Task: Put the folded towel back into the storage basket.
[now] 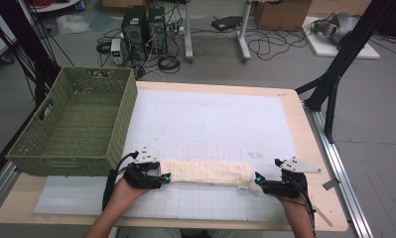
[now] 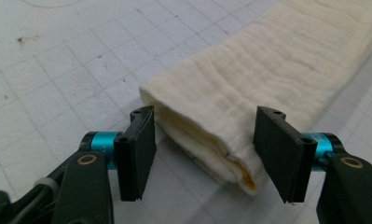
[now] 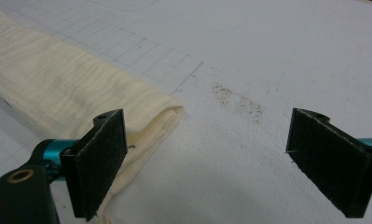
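The left claw (image 2: 204,156) stands partly open, its jaws on either side of the near end of the folded cream towel (image 2: 249,88); the pads flank the folded layers without clearly pressing them. The right claw (image 3: 221,163) stands wide, nothing gripped: its left pad sits just beside the towel's other end, and the rest of the gap is over the bare white grid mat (image 3: 249,56).

In the high view the towel (image 1: 205,172) lies as a long narrow strip across the near part of the mat, stretched between the left claw (image 1: 165,177) and the right claw (image 1: 257,179).

A green woven basket (image 1: 113,134) sits at the counter's (image 1: 304,129) left edge, close behind the left hand. Beyond the towel the mat is open room up to the far edge; on the right, a strip of wooden counter runs beside the mat.
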Demonstrator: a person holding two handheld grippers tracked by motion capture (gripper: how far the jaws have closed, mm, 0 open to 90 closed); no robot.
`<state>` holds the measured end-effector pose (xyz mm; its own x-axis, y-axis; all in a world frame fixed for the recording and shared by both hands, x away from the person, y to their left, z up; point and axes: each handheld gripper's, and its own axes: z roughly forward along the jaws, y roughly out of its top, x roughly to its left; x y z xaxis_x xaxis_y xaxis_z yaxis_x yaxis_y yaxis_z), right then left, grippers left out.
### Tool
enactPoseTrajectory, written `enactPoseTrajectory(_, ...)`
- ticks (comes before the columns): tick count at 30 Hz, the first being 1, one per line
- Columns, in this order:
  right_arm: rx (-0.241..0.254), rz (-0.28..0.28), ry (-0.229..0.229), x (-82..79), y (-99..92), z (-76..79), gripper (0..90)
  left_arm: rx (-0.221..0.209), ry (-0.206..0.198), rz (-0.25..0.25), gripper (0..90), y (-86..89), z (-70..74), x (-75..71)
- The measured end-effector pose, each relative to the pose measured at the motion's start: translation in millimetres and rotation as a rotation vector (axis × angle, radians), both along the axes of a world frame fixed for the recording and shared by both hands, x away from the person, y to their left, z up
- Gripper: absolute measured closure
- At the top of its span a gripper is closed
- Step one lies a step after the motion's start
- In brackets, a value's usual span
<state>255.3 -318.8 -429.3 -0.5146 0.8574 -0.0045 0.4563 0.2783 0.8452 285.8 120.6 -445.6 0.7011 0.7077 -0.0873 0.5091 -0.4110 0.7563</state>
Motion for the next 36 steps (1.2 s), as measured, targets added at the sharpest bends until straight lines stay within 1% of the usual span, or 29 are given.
enactPoseTrajectory(2, -0.002, 0.001, 0.000, 0.3, 0.4, -0.2, 11.6, -0.003, 0.002, -0.003, 46.2, -2.5, 0.5, -1.8)
enactPoseTrajectory(5, 0.000, 0.003, 0.003, 0.2, 1.2, -0.1, 11.6, -0.005, 0.005, -0.011, 51.9, -2.7, 0.7, -2.3)
enactPoseTrajectory(8, 0.000, 0.007, 0.003, 0.7, 1.7, -0.6, 11.6, -0.018, 0.006, -0.015, 56.2, -3.7, 0.3, -3.1)
enactPoseTrajectory(11, -0.003, 0.009, 0.006, 1.0, 2.4, -1.0, 11.6, -0.030, 0.012, -0.032, 64.2, -4.4, 0.2, -3.9)
enactPoseTrajectory(14, -0.003, 0.011, 0.009, 1.4, 2.8, -1.2, 11.7, -0.048, 0.022, -0.044, 70.1, -4.2, -0.3, -3.7)
enactPoseTrajectory(16, -0.005, 0.012, 0.008, 1.7, 2.7, -1.4, 11.7, -0.053, 0.021, -0.054, 73.5, -4.4, -0.4, -3.6)
enactPoseTrajectory(18, -0.004, 0.013, 0.009, 1.9, 2.8, -1.5, 11.7, -0.051, 0.011, -0.061, 76.4, -4.9, -0.3, -3.7)
enactPoseTrajectory(22, 0.001, 0.011, 0.010, 1.6, 3.3, -1.3, 11.6, -0.066, 0.011, -0.048, 78.1, -4.3, 0.6, -2.5)
enactPoseTrajectory(25, 0.002, 0.013, 0.009, 1.5, 2.8, -1.1, 11.6, -0.101, 0.010, -0.031, 78.4, -2.4, 2.2, -1.6)
enactPoseTrajectory(28, 0.003, 0.010, 0.011, 1.4, 2.5, -1.1, 11.6, -0.122, 0.004, -0.025, 78.5, 0.6, 4.8, -0.9)
enactPoseTrajectory(29, 0.003, 0.010, 0.008, 1.5, 2.5, -1.2, 11.6, -0.144, 0.002, -0.017, 78.5, 1.0, 5.3, -1.0)
enactPoseTrajectory(30, 0.002, 0.012, 0.005, 1.7, 2.4, -1.2, 11.7, -0.150, 0.001, -0.018, 78.5, 2.7, 6.2, -0.5)
enactPoseTrajectory(31, 0.002, 0.013, 0.003, 1.7, 2.5, -1.1, 11.7, -0.167, 0.004, -0.011, 78.5, 3.0, 6.4, -0.6)
enactPoseTrajectory(33, 0.004, 0.011, 0.007, 1.2, 3.3, -0.8, 11.6, -0.169, 0.006, -0.014, 78.2, 4.3, 6.5, -0.3)
enactPoseTrajectory(36, 0.012, 0.014, -0.001, 1.3, 4.8, 0.5, 11.6, -0.175, -0.002, -0.012, 78.0, 4.8, 7.5, -0.5)
